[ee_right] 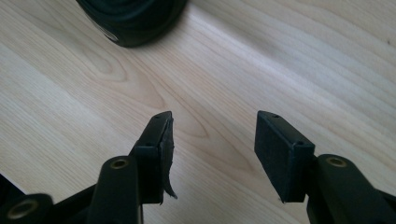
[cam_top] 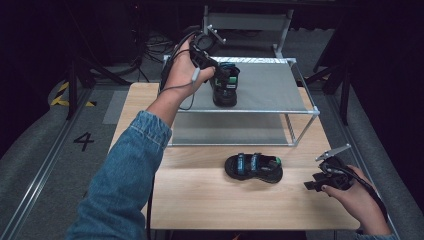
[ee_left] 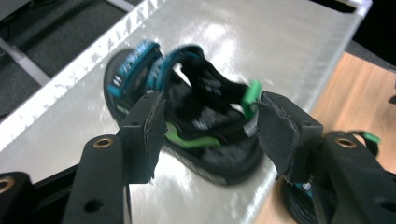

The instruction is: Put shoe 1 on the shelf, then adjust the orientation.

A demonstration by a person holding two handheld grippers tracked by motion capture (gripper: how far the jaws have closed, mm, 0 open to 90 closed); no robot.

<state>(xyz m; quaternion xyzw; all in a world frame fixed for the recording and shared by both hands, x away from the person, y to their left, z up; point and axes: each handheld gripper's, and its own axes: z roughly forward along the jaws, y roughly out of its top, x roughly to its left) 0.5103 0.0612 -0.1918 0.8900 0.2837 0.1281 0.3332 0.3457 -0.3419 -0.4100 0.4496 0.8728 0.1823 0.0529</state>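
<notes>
Sandal (ee_left: 187, 121) on rack shelf (ee_left: 280, 51), between open left tool (ee_left: 210, 126) pads, untouched.

In the left gripper view the sandal (ee_left: 187, 121) on the shelf is smeared by motion blur, its strap lettering unreadable. A second sandal (ee_left: 299, 200) hides mostly behind the jaw and runs off the bottom edge. In the right gripper view that sandal (ee_right: 133, 18) is cut off by the top edge.
</notes>
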